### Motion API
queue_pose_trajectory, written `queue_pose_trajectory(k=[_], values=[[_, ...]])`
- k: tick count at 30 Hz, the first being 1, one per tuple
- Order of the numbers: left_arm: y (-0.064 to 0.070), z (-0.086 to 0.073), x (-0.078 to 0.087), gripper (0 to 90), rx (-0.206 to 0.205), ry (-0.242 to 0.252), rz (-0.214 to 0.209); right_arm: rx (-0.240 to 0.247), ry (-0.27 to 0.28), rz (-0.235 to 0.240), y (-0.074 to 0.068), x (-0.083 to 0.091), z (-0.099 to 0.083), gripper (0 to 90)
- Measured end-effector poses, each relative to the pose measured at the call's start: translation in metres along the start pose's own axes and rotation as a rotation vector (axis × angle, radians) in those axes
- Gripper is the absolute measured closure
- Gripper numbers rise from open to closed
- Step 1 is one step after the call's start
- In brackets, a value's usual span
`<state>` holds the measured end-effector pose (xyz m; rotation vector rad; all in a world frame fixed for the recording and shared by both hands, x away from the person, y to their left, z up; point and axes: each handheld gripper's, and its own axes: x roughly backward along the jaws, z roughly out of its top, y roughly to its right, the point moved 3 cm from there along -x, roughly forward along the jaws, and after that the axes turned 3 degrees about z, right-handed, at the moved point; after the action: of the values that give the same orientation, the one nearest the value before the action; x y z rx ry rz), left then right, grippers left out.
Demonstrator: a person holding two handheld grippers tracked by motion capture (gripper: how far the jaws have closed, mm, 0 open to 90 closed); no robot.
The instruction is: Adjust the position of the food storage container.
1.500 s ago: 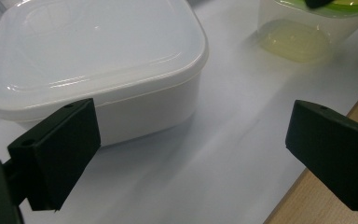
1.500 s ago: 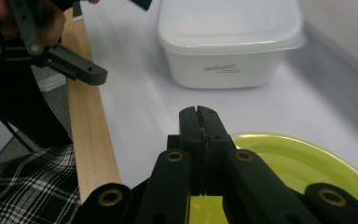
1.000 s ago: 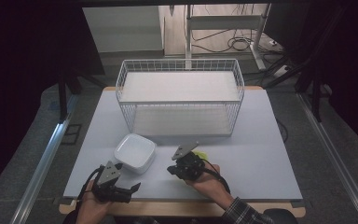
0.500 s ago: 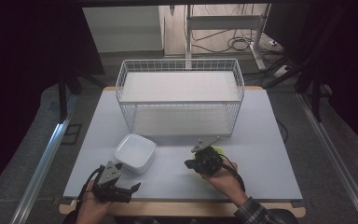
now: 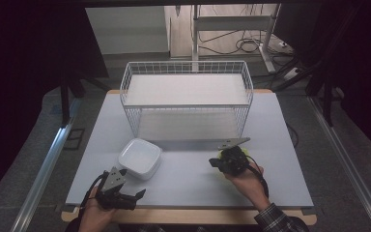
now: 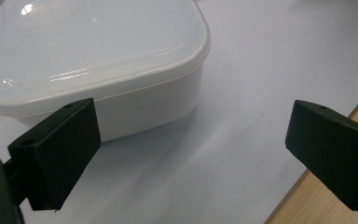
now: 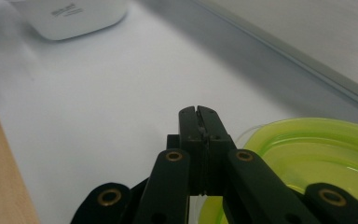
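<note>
A white square lidded container [image 5: 140, 158] [image 6: 93, 60] sits on the pale table at the front left. Just in front of it, my left gripper [image 5: 129, 184] [image 6: 191, 140] is open, with one jaw beside the container's wall and nothing between the jaws. At the front right, my right gripper [image 5: 215, 163] [image 7: 198, 112] has its jaws pressed together at the rim of a translucent yellow-green round lid [image 5: 244, 152] [image 7: 317, 158]. The lid lies low over the table, mostly hidden under the gripper in the high view.
A white wire basket [image 5: 186, 107] with a white floor stands across the middle back of the table [image 5: 280, 183]. A wooden strip [image 7: 0, 177] edges the table's front. Dark floor, cables and a metal rail surround the table.
My right gripper has carried the yellow-green lid to the right, away from the white container. The left gripper and the container have stayed put.
</note>
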<state>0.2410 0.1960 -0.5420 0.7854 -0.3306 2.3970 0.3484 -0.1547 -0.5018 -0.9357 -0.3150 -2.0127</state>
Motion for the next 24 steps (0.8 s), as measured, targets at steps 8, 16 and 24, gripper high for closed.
queue_pose_trajectory(k=[8, 16, 24], values=[[0.000, 0.000, 0.000, 3.1, 0.016, -0.005, -0.002, -0.058, 0.021, -0.061, 0.026, 0.016, -0.010, 89.2], [0.001, 0.001, 0.000, 3.6, 0.036, -0.029, -0.003, -0.111, 0.041, -0.122, 0.048, 0.035, -0.022, 89.2], [-0.002, 0.003, 0.006, 10.9, 0.051, -0.036, 0.014, -0.114, 0.060, -0.126, 0.047, 0.040, -0.024, 89.3]])
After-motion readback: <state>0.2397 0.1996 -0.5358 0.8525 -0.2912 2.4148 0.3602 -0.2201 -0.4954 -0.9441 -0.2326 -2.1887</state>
